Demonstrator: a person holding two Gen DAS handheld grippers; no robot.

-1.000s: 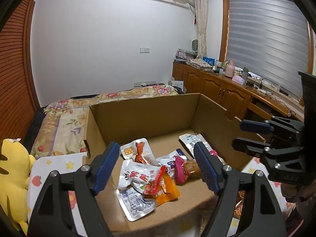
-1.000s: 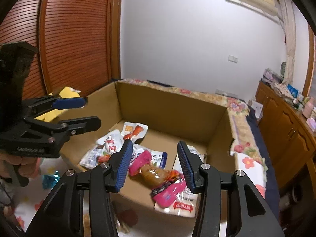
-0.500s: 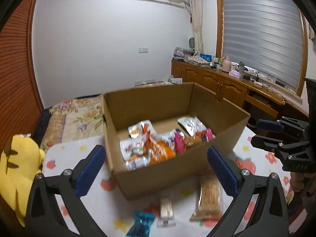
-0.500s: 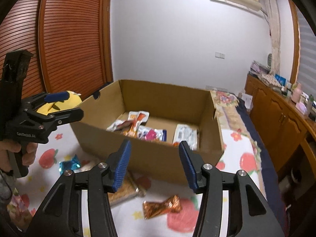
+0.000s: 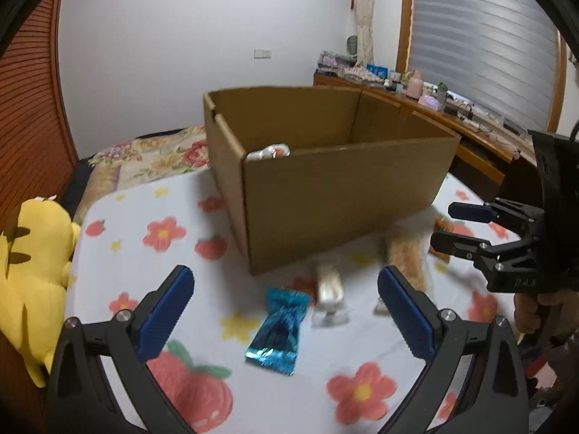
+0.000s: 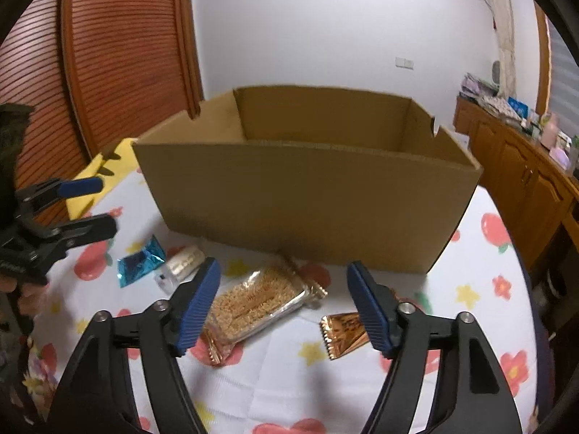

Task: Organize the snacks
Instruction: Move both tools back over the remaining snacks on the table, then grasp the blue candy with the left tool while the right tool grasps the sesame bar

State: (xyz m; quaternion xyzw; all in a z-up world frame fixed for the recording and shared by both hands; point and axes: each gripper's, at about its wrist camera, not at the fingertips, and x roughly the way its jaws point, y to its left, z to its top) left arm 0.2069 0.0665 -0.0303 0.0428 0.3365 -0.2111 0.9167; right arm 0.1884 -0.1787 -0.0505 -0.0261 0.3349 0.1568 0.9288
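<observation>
Moved: both grippers out of cardboard box [image 6: 307, 209], now low before it.
Left gripper [image 5: 286, 311]: fingers closing slightly, wide, empty, over blue snack [image 5: 278, 329].
Right gripper [image 6: 284, 305]: fingers opening, empty; you may snag the neighbouring gold wrapper [image 6: 343, 332] with cracker pack [image 6: 253, 303].

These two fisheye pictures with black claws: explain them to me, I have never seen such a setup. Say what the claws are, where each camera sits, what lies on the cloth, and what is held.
A person holds two hand tools, each a two-finger gripper with a camera looking along its fingers. One picture looks over the left gripper, the other over the right gripper. Neither holds anything; the right's jaws are opening.

On the flowered cloth stands a cardboard box. In front of it lie a blue candy, a pale bar, a clear pack of grain snack and a gold wrapper. A yellow plush toy sits at the left.
</observation>
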